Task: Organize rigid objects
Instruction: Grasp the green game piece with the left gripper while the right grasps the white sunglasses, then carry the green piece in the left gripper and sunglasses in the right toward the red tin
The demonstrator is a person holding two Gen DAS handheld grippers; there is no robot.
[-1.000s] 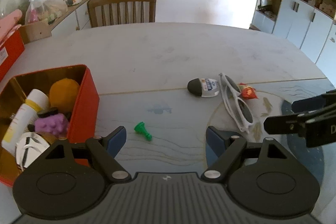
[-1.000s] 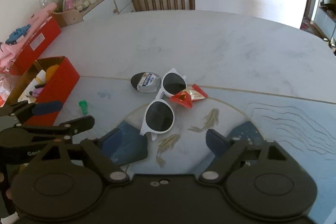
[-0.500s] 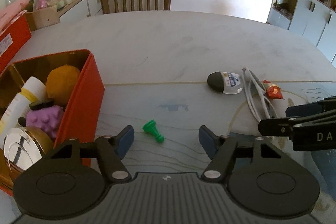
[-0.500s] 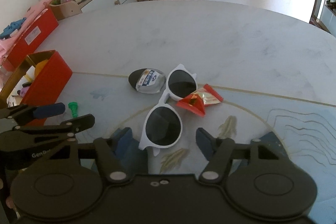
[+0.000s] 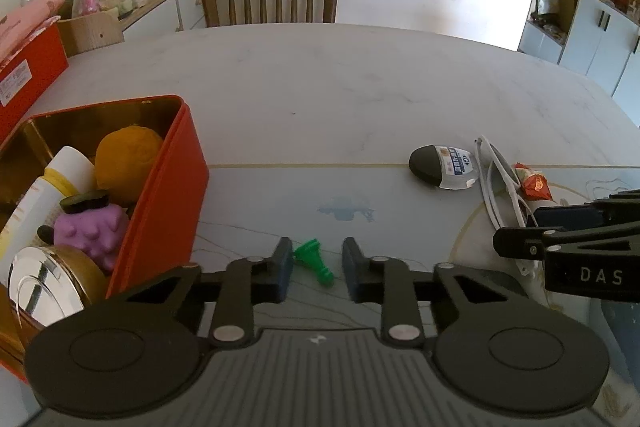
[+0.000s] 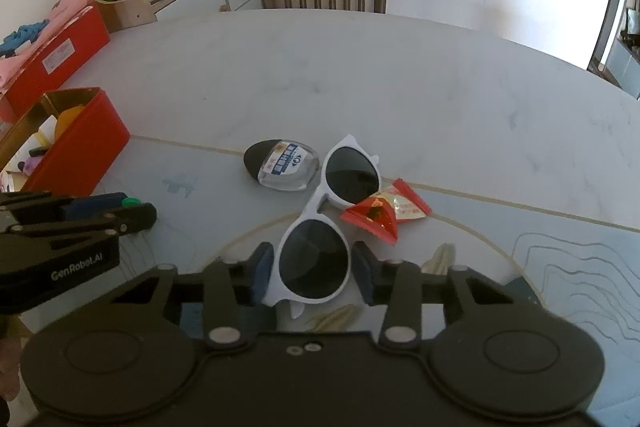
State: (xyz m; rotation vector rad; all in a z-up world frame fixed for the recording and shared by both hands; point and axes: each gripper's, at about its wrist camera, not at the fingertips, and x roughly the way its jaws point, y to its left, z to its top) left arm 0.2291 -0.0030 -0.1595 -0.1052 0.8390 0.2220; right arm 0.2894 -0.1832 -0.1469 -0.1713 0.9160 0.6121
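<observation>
Pale marble-look table [image 5: 320, 75] with a thin gold seam and a fish-and-ripple print at the near end. On it: open red tin [image 5: 168, 195] at left, green chess pawn [image 5: 316, 259] lying on its side, black-and-clear oval case [image 6: 280, 165], white sunglasses [image 6: 332, 211] – a red snack packet [image 6: 384, 213] touching them.

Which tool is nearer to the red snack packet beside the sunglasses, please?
The right tool. It straddles the sunglasses' near lens, just short of the red snack packet; the left tool sits far off around the green pawn.
</observation>
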